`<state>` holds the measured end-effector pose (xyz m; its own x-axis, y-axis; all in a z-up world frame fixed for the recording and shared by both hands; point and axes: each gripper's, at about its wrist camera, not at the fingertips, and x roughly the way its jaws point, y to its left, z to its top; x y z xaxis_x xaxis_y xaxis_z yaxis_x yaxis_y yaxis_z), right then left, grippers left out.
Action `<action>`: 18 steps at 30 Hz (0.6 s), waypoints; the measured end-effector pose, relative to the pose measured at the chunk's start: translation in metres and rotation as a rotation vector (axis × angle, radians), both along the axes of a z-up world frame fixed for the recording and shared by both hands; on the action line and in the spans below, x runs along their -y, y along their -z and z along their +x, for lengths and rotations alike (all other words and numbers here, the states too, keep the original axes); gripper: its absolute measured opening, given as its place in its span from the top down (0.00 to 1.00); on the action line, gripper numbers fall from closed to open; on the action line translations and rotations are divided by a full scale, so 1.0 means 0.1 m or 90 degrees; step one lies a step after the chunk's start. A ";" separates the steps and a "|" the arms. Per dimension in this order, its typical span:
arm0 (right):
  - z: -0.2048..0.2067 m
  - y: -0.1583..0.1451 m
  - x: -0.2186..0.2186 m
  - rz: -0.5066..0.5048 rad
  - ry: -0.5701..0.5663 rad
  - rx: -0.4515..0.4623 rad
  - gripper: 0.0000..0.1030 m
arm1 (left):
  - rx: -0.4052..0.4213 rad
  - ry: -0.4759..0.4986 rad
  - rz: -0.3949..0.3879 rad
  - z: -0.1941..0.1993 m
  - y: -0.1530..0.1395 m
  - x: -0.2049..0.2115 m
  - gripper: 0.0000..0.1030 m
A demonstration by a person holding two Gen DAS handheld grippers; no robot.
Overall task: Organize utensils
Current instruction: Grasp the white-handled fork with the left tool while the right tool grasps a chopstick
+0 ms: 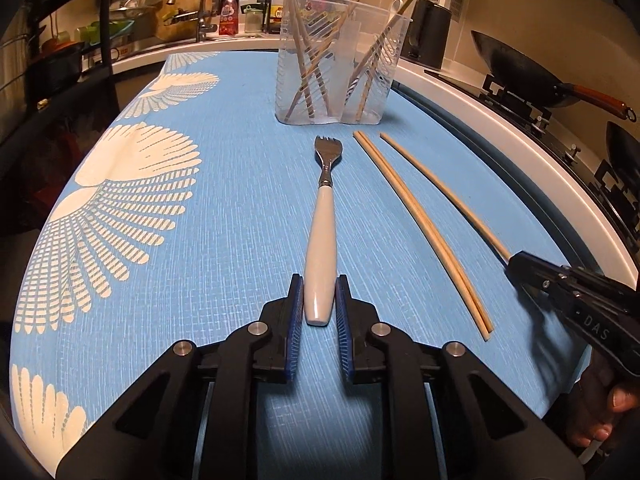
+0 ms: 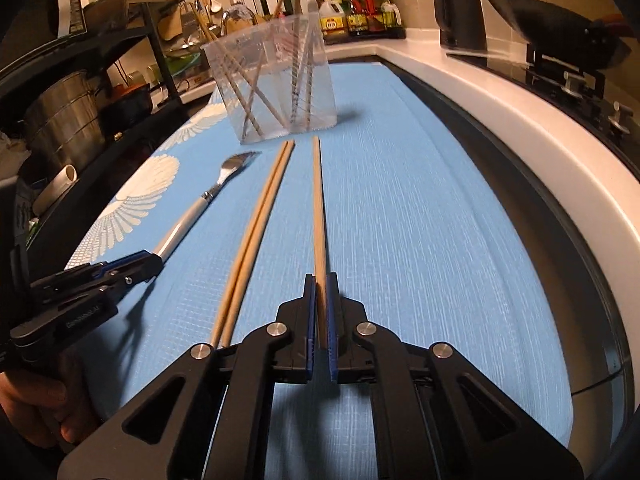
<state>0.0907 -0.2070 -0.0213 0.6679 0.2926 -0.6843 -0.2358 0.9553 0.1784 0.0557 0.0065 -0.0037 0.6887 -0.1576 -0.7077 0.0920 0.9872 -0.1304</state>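
The left hand-held gripper point(image 1: 319, 300) is closing its blue ribbed pads around the end of the white-handled steel fork point(image 1: 320, 236), which is lying flat on the table point(image 1: 224, 208) with its tines pointing away from the hand-held gripper toward the clear plastic utensil holder point(image 1: 340, 60). The pads appear to be pressing on the handle from both sides, so the jaws are standing narrow, only as wide as the handle.

The right hand-held gripper point(image 2: 321, 300) is pinching the near end of a single pale wooden chopstick point(image 2: 318, 208) between almost fully closed jaws; the stick is running straight ahead of it, its far tip ending just short of the holder. Just to the left of this hand-held gripper, a pair of matching wooden chopsticks point(image 2: 256, 232) is lying side by side, touching each other and ungripped.

Judging by the scene, the job is well underway but unfinished: the holder, straight ahead of both hand-held grippers, is already carrying several chopsticks leaning in both compartments. Three chopsticks and the fork are remaining on the blue patterned cloth. Both gripped pieces are apparently not lifted yet, and the loose pair is waiting after them.
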 end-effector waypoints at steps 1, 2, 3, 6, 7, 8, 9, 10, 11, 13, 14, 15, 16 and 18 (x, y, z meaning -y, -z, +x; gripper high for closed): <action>0.00 0.02 0.00 0.001 0.001 -0.006 0.93 | 0.001 -0.001 0.001 0.00 0.00 0.01 0.84; 0.00 0.02 0.00 0.002 0.001 -0.005 0.93 | 0.001 -0.003 0.001 0.00 0.00 0.01 0.84; 0.01 0.01 -0.01 -0.001 0.001 -0.005 0.93 | 0.002 -0.004 0.003 0.00 0.00 0.02 0.84; 0.02 0.01 -0.01 -0.004 0.001 -0.007 0.93 | 0.002 -0.007 0.006 0.01 0.00 0.03 0.83; 0.03 0.01 -0.01 -0.005 0.002 -0.009 0.93 | 0.002 -0.007 0.007 0.01 0.00 0.03 0.83; 0.03 0.01 -0.01 -0.005 0.002 -0.009 0.93 | 0.002 -0.008 0.007 0.01 0.00 0.04 0.83; 0.03 0.02 -0.01 -0.007 0.002 -0.009 0.93 | 0.002 -0.009 0.007 0.02 0.00 0.04 0.83; 0.03 0.02 -0.02 -0.009 0.002 -0.009 0.93 | 0.001 -0.010 0.007 0.02 0.00 0.04 0.83; 0.03 0.02 -0.02 -0.011 0.002 -0.009 0.93 | 0.001 -0.012 0.007 0.03 0.00 0.04 0.83; 0.04 0.02 -0.02 -0.013 0.001 -0.009 0.93 | -0.001 -0.015 0.009 0.04 -0.01 0.06 0.83; 0.04 0.02 -0.03 -0.014 0.001 -0.010 0.93 | -0.002 -0.017 0.010 0.05 -0.01 0.07 0.83; 0.04 0.01 -0.03 -0.017 0.001 -0.011 0.93 | -0.003 -0.018 0.012 0.06 -0.01 0.07 0.83; 0.05 0.01 -0.04 -0.019 0.002 -0.012 0.93 | -0.004 -0.021 0.014 0.08 -0.01 0.09 0.83; 0.06 0.01 -0.05 -0.024 0.003 -0.013 0.93 | -0.006 -0.024 0.018 0.10 -0.01 0.10 0.83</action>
